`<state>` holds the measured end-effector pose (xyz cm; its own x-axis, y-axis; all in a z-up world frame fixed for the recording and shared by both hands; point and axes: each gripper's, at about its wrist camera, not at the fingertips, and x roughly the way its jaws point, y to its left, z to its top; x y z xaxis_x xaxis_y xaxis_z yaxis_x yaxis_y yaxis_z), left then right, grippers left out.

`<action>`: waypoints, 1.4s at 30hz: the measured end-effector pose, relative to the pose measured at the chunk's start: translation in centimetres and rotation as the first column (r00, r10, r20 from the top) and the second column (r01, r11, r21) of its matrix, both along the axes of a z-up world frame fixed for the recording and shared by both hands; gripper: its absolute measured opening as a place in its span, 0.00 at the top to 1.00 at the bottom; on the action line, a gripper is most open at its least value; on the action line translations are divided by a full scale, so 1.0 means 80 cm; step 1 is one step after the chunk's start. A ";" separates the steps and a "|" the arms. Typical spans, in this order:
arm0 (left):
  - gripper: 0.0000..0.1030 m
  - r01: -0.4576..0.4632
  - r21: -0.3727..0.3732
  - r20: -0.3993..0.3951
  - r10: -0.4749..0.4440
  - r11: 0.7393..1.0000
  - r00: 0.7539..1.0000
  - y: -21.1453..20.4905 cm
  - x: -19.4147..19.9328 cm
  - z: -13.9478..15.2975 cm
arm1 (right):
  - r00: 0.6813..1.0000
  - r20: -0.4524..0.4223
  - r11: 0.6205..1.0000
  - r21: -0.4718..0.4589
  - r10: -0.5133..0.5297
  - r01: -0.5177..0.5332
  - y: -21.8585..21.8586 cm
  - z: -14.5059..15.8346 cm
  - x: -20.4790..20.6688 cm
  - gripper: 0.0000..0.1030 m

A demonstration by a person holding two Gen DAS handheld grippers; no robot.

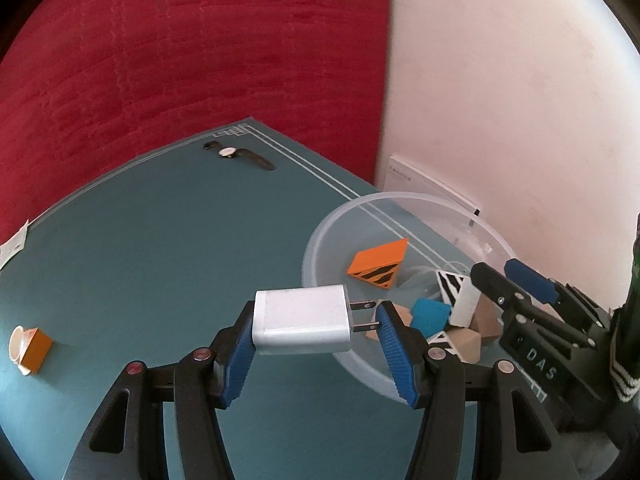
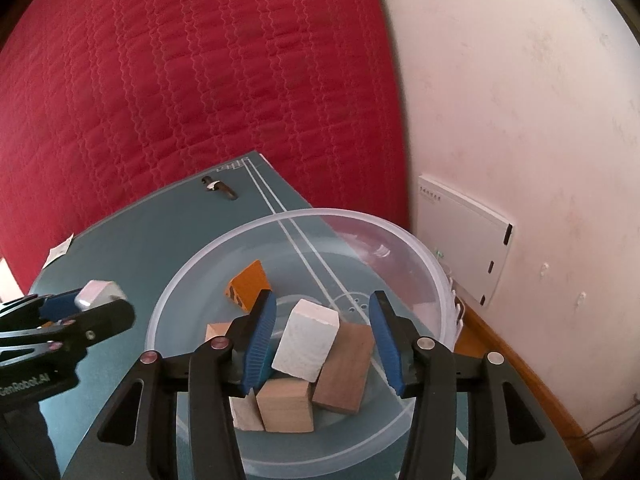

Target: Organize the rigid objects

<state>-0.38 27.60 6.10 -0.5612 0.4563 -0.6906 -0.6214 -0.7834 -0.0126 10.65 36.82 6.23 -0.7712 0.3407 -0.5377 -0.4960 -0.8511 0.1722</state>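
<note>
White plastic charger block [image 1: 302, 319] in my left gripper [image 1: 316, 354]: smooth, slight sheen, bare metal prongs. My finger pads [image 1: 394, 354]: blue ribbed rubber on matt black plastic arms. Clear round plastic bowl [image 2: 404, 240]: frosted, smooth rim. Inside I see rough chalky white block [image 2: 306, 338], sanded pale wood cube [image 2: 285, 406], darker brown wood block [image 2: 344, 370]. Teal table mat [image 1: 160, 240]: matt. Red quilted cloth [image 2: 200, 80]: stitched, soft.

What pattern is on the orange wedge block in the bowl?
Black stripes on orange wedge block, clearest in the left wrist view.
</note>
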 end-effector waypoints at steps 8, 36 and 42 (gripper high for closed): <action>0.20 0.004 0.026 -0.011 -0.003 1.000 1.000 0.009 -0.003 -0.001 | 1.000 -0.002 1.000 -0.001 -0.004 0.004 0.002 -0.001 -0.002 0.51; 0.16 -0.091 -0.049 0.096 0.095 0.995 0.991 -0.101 0.044 -0.047 | 1.000 -0.004 1.000 0.013 -0.003 0.003 0.002 -0.003 0.002 0.51; 0.39 -0.065 -0.097 0.105 0.076 0.993 0.992 -0.092 0.049 -0.062 | 1.000 -0.004 1.000 0.009 -0.001 0.002 0.003 -0.004 0.003 0.51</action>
<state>3.54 20.28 1.12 -0.5088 0.3487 -0.7871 -0.5635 -0.8261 -0.0016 10.87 37.07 5.93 -0.7728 0.3467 -0.5315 -0.4966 -0.8519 0.1664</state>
